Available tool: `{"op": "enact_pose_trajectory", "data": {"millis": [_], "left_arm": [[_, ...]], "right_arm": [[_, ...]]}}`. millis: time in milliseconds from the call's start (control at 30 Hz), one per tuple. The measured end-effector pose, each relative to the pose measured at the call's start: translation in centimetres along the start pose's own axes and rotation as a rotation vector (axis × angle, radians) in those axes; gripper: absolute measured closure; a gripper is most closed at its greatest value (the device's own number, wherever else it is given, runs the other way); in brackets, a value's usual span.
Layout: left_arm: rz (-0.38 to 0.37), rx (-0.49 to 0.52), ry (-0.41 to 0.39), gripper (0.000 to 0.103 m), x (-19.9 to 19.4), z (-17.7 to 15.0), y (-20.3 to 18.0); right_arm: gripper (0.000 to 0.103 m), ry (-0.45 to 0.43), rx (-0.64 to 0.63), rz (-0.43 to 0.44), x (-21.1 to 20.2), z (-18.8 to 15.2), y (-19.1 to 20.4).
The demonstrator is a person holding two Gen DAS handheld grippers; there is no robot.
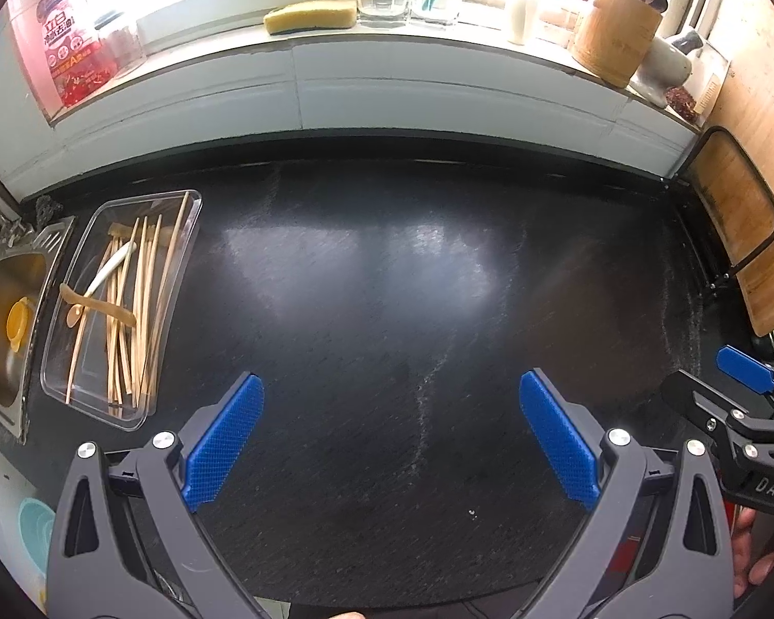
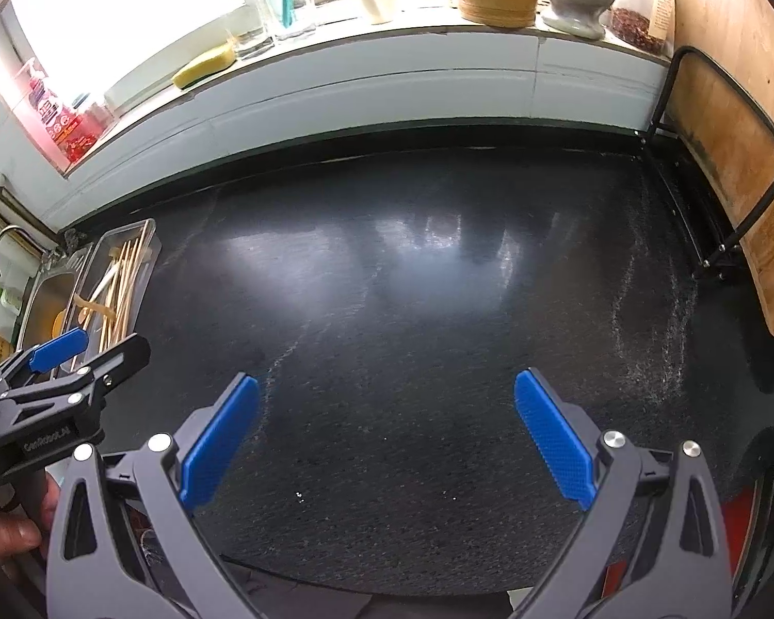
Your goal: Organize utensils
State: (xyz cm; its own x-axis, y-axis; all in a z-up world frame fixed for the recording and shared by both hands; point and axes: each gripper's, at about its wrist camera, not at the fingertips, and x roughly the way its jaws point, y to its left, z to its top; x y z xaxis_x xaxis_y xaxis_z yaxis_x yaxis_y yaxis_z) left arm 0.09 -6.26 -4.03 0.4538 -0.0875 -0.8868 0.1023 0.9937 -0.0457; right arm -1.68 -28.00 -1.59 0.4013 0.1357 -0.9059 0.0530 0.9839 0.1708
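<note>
Dark, speckled stone makes up the surface (image 1: 387,283) in the left wrist view, bare across its whole middle and bounded ahead by a white tiled sill wall. Ahead and to the left of the left hand-held gripper (image 1: 392,438), a clear plastic tray (image 1: 191,206) sits at the surface's left edge, just beside a steel sink (image 1: 5,309). Inside the tray lie the wooden chopsticks (image 1: 129,320), bunched lengthwise, with a white spoon (image 1: 111,263) and a brown spoon (image 1: 98,304) lying across them. The left hand-held gripper is released, its blue pads spread wide with nothing between them, held low over the near part of the surface and aimed toward the sill. To its right, one blue pad and the black frame of the right hand-held gripper (image 1: 745,369) show at the picture's edge. A wooden cutting board (image 1: 748,237) in a black wire rack closes off the far right side. On the sill stand a yellow sponge (image 1: 309,15) and a bamboo holder (image 1: 616,33).

From the right wrist view, the same dark surface (image 2: 413,309) spreads wide and open ahead of the right hand-held gripper (image 2: 387,438), which is likewise released, pads far apart and holding nothing, level and pointed at the sill. The tray (image 2: 149,232) with its chopsticks (image 2: 121,283) lies far off to the left, at the sink's edge. The left hand-held gripper (image 2: 59,348) hovers near the tray's near end, gripped by a hand (image 2: 20,526) at the lower left. The cutting board (image 2: 738,155) stands along the right edge.
</note>
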Motion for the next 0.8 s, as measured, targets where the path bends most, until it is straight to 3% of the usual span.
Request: {"op": "enact_pose_trajectory", "data": {"millis": [800], "left_arm": [[-0.024, -0.035, 0.013, 0.006, 0.0, -0.6, 1.0]], "right_arm": [[0.007, -0.002, -0.021, -0.013, -0.4, -0.7, 1.6]]}}
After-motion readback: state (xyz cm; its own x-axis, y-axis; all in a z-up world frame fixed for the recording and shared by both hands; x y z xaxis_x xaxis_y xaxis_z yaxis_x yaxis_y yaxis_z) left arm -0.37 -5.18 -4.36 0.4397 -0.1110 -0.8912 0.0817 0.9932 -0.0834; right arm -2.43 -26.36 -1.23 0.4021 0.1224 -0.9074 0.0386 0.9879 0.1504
